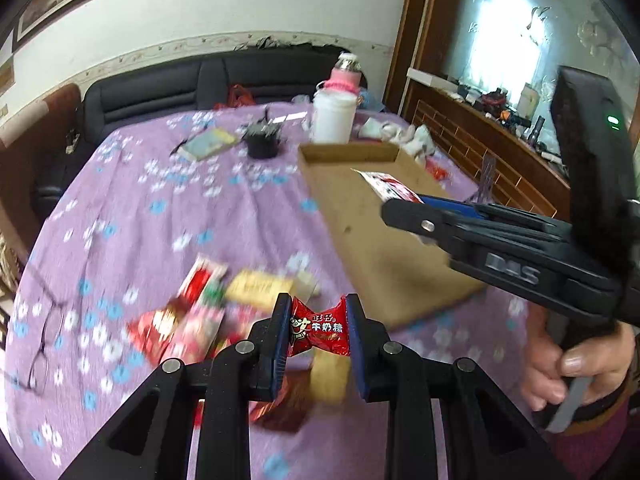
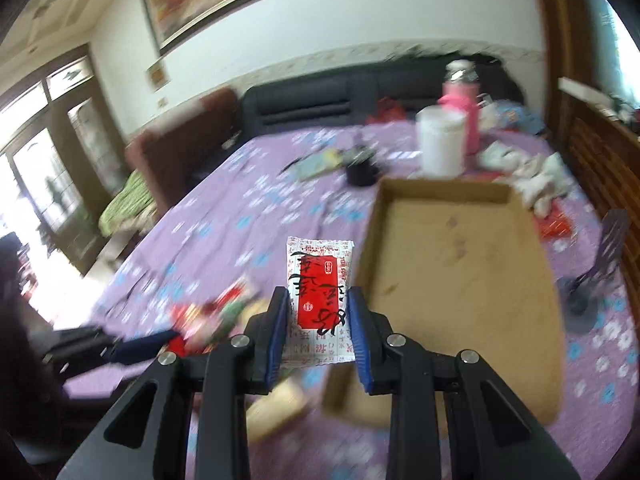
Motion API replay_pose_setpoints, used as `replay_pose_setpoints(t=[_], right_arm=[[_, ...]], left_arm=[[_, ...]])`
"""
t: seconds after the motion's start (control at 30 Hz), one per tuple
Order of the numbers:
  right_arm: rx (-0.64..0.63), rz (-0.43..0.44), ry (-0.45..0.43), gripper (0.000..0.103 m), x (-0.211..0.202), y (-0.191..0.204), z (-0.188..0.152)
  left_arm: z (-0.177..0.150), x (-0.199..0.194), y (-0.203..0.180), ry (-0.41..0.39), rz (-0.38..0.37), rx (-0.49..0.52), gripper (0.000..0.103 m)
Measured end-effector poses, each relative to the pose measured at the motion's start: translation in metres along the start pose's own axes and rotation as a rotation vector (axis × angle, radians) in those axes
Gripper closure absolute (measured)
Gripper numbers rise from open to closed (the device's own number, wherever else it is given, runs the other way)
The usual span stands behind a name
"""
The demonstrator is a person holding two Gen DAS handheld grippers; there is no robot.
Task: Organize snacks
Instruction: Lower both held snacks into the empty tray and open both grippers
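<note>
Two snacks pinched and hanging above the purple worktop (image 1: 132,208)

The left gripper (image 1: 319,330) fingers are clamping one red candy (image 1: 318,330); the right gripper (image 2: 319,320) fingers are squeezing one white-and-red packet (image 2: 320,296). One open cardboard tray (image 2: 460,292) is lying just right of both, its near rim beside the right fingers. A blurred snack pile (image 1: 208,312) is sitting left of the left fingers. Both are tilting downward.
</note>
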State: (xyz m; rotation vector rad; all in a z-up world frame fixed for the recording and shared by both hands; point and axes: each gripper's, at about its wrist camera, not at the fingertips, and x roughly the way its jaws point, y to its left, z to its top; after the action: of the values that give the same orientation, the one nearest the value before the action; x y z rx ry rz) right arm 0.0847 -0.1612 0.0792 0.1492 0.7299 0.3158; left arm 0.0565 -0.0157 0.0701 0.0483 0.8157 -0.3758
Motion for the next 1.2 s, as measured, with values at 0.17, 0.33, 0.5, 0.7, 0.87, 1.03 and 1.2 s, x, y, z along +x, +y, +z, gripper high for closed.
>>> replay_pose_setpoints(t=[0.17, 0.33, 0.5, 0.7, 0.87, 1.03, 1.2], right_arm=[[0.089, -0.071, -0.033, 0.074, 0.017, -0.045, 0.019], [0.188, -0.107, 0.015, 0.075, 0.042, -0.105, 0.006], [0.254, -0.131, 0.053, 0.075, 0.054, -0.14, -0.004], [0.236, -0.186, 0.133, 0.075, 0.077, -0.143, -0.013], [0.216, -0.213, 0.153, 0.075, 0.082, -0.137, -0.019], [0.217, -0.207, 0.167, 0.075, 0.086, -0.135, -0.021], [0.214, -0.199, 0.173, 0.075, 0.09, -0.133, -0.021]], left_arm=[[0.04, 0.026, -0.027, -0.019, -0.03, 0.015, 0.076], [0.06, 0.073, -0.059, 0.016, -0.053, 0.039, 0.076], [0.062, 0.133, -0.076, 0.073, -0.073, 0.014, 0.076], [0.045, 0.167, -0.076, 0.137, -0.03, 0.041, 0.076], [0.039, 0.172, -0.072, 0.151, -0.042, 0.038, 0.076], [0.036, 0.176, -0.073, 0.151, -0.022, 0.053, 0.076], [0.035, 0.175, -0.075, 0.14, -0.011, 0.07, 0.076]])
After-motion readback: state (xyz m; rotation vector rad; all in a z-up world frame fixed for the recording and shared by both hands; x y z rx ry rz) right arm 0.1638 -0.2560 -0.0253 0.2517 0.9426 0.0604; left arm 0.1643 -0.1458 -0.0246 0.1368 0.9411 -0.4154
